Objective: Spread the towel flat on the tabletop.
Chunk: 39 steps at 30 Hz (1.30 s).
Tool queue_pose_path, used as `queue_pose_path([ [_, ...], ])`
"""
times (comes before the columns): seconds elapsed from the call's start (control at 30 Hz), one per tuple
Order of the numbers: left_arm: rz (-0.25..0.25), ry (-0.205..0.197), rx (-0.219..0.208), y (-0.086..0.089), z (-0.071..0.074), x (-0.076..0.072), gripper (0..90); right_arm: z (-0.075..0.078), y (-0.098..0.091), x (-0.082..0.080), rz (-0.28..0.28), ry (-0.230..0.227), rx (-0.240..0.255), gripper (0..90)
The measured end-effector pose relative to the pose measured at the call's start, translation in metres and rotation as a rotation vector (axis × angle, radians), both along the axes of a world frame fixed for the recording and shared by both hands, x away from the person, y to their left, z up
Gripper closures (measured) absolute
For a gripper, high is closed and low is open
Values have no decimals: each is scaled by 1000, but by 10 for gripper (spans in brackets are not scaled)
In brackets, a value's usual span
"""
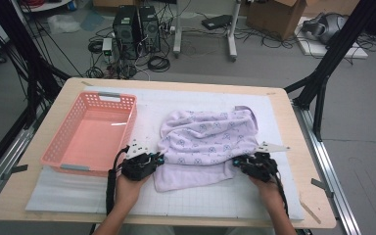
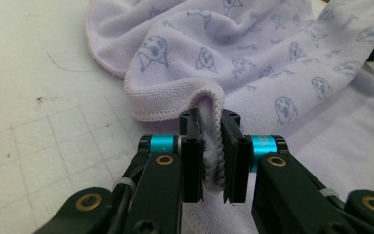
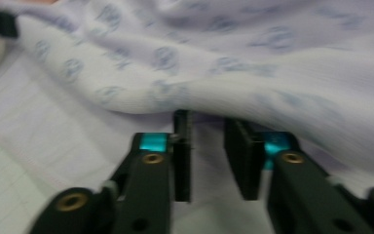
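The person's forearms enter from the near edge of the high view, one hand on each tool. Left tool point(image 1: 157, 158) sits at the towel's near-left edge; right tool point(image 1: 237, 163) sits at its near-right edge.

Counter point(image 1: 293, 147): light wood top, covered over most of its surface by a white gridded mat point(image 1: 215, 200).

Towel point(image 1: 208, 139): pale lilac with a small printed animal-face pattern, lying rumpled on the mat right of centre. The upper layer is bunched and folded over; a plainer flap spreads flat toward the near edge. Just beside the basket, not touching it as far as can be seen.

Basket point(image 1: 66, 142): pink plastic, perforated walls, rectangular, on the left part of the counter, its inside bare.

Left tool, own view point(image 2: 213, 151): jaws clenched on a rolled hem of the towel point(image 2: 253, 63); the stitched edge is pinched between the two pads and bulges above them.

Right tool, own view point(image 3: 209, 156): picture blurred. Jaws stand close together beneath a fold of the towel point(image 3: 214, 63). Fabric lies over the tips; whether the pads actually pinch it, I cannot tell.
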State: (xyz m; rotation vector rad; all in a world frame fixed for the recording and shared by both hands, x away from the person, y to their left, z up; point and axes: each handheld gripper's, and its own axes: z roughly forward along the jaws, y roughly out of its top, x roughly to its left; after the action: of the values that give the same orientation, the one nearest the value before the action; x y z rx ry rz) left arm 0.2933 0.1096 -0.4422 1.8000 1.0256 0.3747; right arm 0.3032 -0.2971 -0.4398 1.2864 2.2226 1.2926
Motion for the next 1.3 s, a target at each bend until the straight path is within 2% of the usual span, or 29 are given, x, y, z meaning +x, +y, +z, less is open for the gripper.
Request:
queue_pose_path([
  [0.07, -2, 3, 1, 0, -1, 1, 806, 0, -11, 0, -63, 6, -43, 810],
  [0.1, -2, 5, 1, 0, -1, 1, 805, -4, -18, 1, -137, 16, -88, 767],
  [0.13, -4, 5, 3, -1, 0, 0, 805, -4, -18, 1, -137, 16, -88, 767],
  [0.17, -6, 4, -1, -1, 0, 0, 804, -6, -20, 3, -172, 27, -88, 679],
  [0.2, -7, 4, 1, -2, 0, 0, 804, -8, -20, 5, -194, 37, -86, 640],
  [0.23, -10, 4, 2, -3, -1, 0, 803, -11, -19, 8, -189, 45, -74, 608],
  [0.33, -12, 10, 3, -4, -2, 1, 801, -11, -5, 13, -186, 31, -124, 623],
  [0.37, -10, 9, 4, -5, -2, 1, 801, -11, -1, 14, -177, 11, -153, 720],
  [0.4, -11, 10, 6, -5, -2, 1, 801, -11, 1, 14, -146, 7, -161, 820],
  [0.43, -12, 9, 5, -4, -2, 1, 801, -10, 5, 13, -113, -5, -186, 873],
  [0.47, -12, 9, 2, -4, -2, 1, 802, -8, 4, 12, -94, 0, -197, 877],
  [0.5, -14, 8, -3, -3, -2, 0, 802, -8, 4, 12, -94, 0, -197, 877],
  [0.53, -17, 8, -10, -2, -1, 0, 802, -2, -4, 10, -65, 52, -180, 877],
  [0.63, -17, 10, -21, -1, 0, 0, 803, 7, -28, -2, -58, 73, -155, 877],
  [0.67, -19, 12, -25, -1, 0, 0, 803, 7, -28, -2, -58, 73, -155, 877],
  [0.8, -32, 18, -34, -2, 1, 0, 805, 23, -63, -22, -108, 87, -192, 877],
  [0.87, -38, 12, -32, -6, 1, 0, 806, 31, -74, -31, -131, 84, -211, 877],
  [0.97, -32, -6, -8, -13, 2, 3, 806, 36, -75, -32, -158, 71, -243, 875],
  [1.0, -19, -10, -1, -14, 1, 5, 805, 35, -73, -30, -154, 67, -236, 866],
  [1.07, 6, -14, 6, -14, 0, 7, 797, 30, -67, -23, -150, 50, -186, 851],
  [1.1, 14, -13, 4, -13, 0, 8, 779, 26, -64, -20, -159, 41, -168, 842],
  [1.17, 25, -15, -2, -11, 1, 7, 673, 20, -62, -18, -172, 20, -139, 761],
  [1.27, 20, -5, -16, -7, 3, 3, 518, 24, -63, -25, -177, -2, -141, 702],
  [1.3, 17, 3, -20, -5, 2, 2, 493, 26, -66, -29, -178, -16, -135, 702],
])
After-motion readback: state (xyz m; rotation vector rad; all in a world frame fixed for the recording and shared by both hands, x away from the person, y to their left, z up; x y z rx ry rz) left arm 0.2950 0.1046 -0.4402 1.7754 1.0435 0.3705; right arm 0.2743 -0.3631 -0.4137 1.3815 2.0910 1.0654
